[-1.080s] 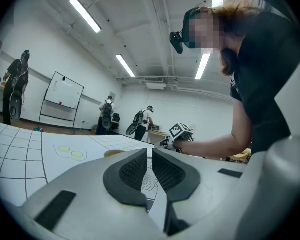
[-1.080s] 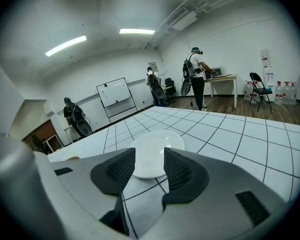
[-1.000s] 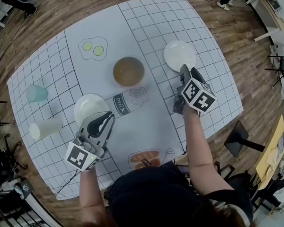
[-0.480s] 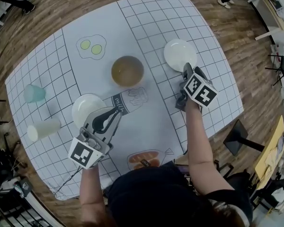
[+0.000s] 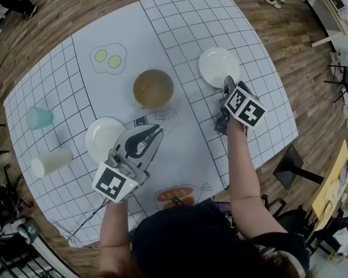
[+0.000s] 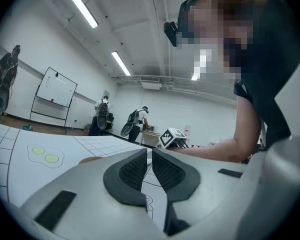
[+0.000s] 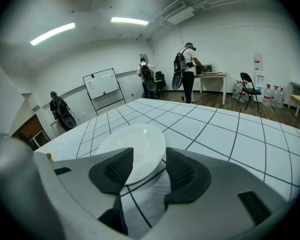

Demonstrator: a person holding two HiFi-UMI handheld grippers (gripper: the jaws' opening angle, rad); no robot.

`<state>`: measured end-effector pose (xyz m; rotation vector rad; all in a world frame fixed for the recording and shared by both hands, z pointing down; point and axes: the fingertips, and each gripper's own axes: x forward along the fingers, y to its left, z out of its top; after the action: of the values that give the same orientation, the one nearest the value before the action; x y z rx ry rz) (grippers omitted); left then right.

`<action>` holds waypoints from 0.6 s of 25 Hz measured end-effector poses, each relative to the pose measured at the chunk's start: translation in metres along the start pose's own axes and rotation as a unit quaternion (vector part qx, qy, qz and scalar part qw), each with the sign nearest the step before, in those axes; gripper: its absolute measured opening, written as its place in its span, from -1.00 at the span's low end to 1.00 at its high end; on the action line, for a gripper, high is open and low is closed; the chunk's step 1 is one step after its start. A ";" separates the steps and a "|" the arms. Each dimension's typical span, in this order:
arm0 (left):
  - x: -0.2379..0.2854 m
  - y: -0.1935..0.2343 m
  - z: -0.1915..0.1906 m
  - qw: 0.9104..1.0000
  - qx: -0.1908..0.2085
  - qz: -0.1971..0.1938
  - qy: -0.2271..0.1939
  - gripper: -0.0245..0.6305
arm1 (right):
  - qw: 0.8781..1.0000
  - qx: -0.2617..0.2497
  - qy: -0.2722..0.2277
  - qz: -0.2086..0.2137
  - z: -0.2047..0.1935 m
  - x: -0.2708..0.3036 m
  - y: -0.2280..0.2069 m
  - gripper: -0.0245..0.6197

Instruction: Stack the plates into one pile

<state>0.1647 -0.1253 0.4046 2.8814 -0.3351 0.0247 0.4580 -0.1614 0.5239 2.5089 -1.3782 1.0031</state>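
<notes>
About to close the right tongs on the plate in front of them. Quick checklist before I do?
1. Right tongs open: ok, jaws have just been opening.
2. Right plate rim between the jaws: ok, pads not pressing on it.
3. Left tongs empty: ok, jaws together, nothing between.
4. Left plate bare on top, ready to receive: ok.
5. Clearance over the bowl, which stands between the plates: cannot tell.
</notes>
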 end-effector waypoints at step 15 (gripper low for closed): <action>0.045 0.003 -0.010 1.000 -0.022 -0.008 0.010 -0.84 | 0.998 0.025 0.059 -0.004 -0.005 0.013 -0.003 -0.20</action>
<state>0.2075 -0.1362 0.4169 2.8382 -0.3045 0.0433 0.4629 -0.1667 0.5367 2.4432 -1.3248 1.1789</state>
